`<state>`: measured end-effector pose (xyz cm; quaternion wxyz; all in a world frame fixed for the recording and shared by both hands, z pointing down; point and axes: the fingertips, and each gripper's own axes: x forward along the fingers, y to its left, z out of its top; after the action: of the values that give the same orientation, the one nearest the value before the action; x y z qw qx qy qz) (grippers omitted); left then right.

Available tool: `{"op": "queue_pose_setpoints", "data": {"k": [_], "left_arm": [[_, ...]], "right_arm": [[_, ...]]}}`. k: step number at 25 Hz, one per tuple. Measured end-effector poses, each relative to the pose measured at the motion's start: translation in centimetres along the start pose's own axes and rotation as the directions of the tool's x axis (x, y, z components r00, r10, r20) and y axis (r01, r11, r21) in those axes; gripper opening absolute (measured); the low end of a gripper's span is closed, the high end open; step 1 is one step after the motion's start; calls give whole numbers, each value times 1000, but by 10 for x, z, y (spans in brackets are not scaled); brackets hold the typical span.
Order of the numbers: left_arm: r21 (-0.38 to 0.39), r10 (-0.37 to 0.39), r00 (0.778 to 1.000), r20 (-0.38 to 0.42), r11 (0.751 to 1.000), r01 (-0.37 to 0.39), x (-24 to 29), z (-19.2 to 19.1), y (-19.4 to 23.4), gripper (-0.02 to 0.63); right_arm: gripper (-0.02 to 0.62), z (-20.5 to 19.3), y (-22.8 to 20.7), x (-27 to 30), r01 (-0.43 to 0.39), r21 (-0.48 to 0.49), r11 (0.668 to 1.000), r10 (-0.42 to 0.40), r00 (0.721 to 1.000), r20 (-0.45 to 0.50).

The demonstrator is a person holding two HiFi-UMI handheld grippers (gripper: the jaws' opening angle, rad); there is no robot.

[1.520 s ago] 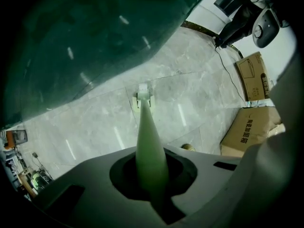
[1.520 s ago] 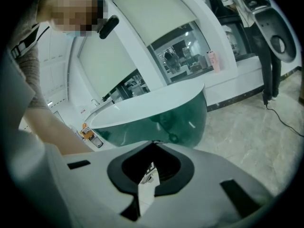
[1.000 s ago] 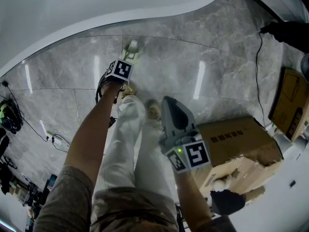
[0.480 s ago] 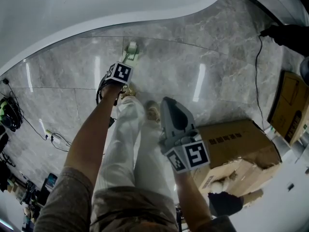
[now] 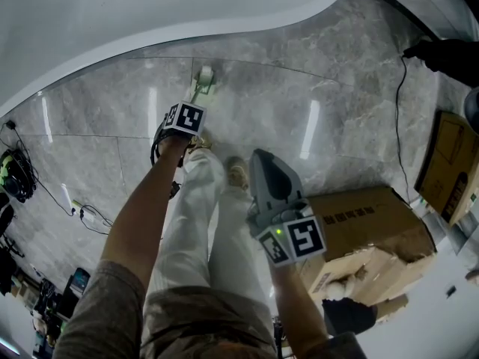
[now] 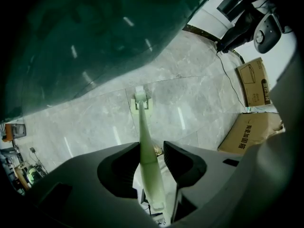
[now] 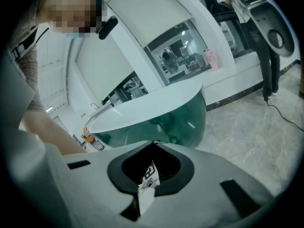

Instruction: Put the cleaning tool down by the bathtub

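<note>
The cleaning tool (image 5: 202, 78), a pale green long-handled scrubber, rests head-down on the grey marble floor just in front of the white bathtub (image 5: 112, 13). Its handle (image 6: 145, 139) runs back between the jaws of my left gripper (image 6: 152, 148). Those jaws are opening: the handle leans on the left one and a gap shows at the right one. In the head view the left gripper (image 5: 194, 102) hangs low over the floor. My right gripper (image 5: 259, 155) is held up near the person's knees, shut and empty (image 7: 154, 142).
The person's white-trousered legs (image 5: 196, 223) and feet stand directly behind the tool. Cardboard boxes (image 5: 370, 215) sit at the right, another box (image 5: 451, 155) farther right. A black cable (image 5: 399, 103) crosses the floor at right; cables and gear (image 5: 78, 214) lie at left.
The left gripper has slid a little back along the handle toward the person. The tool's head stays at the same floor spot. The right gripper has not moved.
</note>
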<state>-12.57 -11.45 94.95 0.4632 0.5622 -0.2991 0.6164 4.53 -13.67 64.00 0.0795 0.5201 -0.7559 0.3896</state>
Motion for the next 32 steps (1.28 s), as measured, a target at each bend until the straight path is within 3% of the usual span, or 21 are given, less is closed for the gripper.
{"op": "queue_pose_setpoints", "data": {"k": [8, 15, 18, 20, 28, 32], "left_arm": [[-15, 28, 999, 30, 999, -28, -10, 0, 7, 176], [-59, 118, 984, 135, 992, -111, -49, 4, 19, 176], [-80, 150, 972, 180, 987, -137, -72, 3, 22, 111], [-91, 159, 964, 211, 986, -142, -88, 2, 20, 3], [-150, 118, 963, 243, 985, -83, -151, -13, -9, 3], [-173, 78, 951, 299, 985, -27, -202, -20, -30, 3]], "right_arm": [[0, 3, 5, -2, -13, -9, 1000, 13, 1000, 2], [0, 16, 12, -14, -20, -16, 1000, 20, 1000, 11], [0, 26, 21, -18, -28, -20, 999, 28, 999, 18], [0, 32, 27, -22, -35, -15, 999, 35, 999, 21], [0, 57, 48, -46, -59, 6, 998, 59, 998, 12], [0, 74, 61, -68, -72, -2, 997, 72, 997, 3]]}}
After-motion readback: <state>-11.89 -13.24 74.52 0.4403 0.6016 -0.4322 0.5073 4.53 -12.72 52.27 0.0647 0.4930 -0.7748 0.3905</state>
